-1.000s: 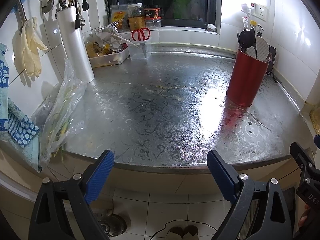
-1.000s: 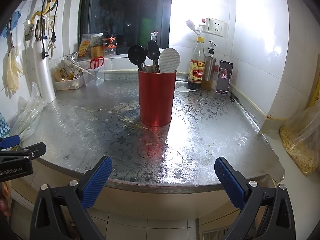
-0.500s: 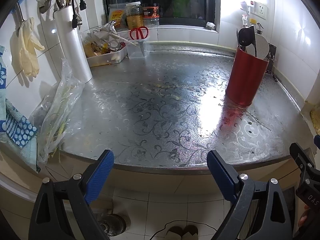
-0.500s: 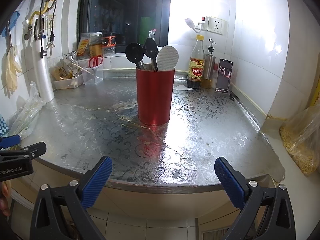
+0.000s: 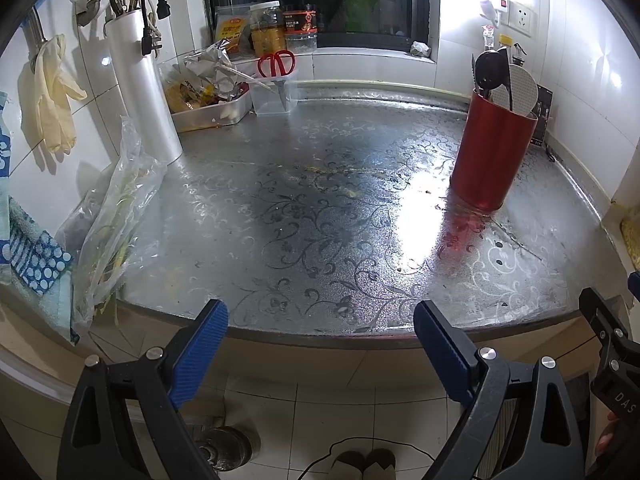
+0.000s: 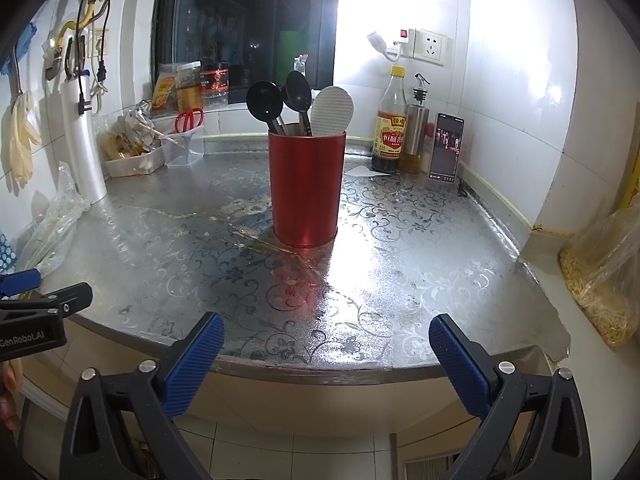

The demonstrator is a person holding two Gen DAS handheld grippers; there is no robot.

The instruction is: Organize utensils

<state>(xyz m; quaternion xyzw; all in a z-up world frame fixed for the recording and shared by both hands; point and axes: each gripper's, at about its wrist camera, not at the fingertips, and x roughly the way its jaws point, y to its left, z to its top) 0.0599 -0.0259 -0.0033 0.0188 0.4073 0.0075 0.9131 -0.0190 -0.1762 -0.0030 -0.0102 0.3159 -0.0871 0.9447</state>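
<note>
A red cylindrical holder stands upright on the silver patterned counter. It holds two black ladles and a white paddle. The holder also shows in the left wrist view at the right. My left gripper is open and empty, held off the counter's front edge. My right gripper is open and empty, also off the front edge, facing the holder.
Red-handled scissors stand in a clear box at the back left beside a white tray of clutter. A sauce bottle, a steel oil bottle and a phone stand at the back right. Plastic bags lie at the left edge.
Both grippers have drifted slightly, so the view shifts a little; the red holder looks marginally farther left in the right wrist view. Both stay open and empty.
</note>
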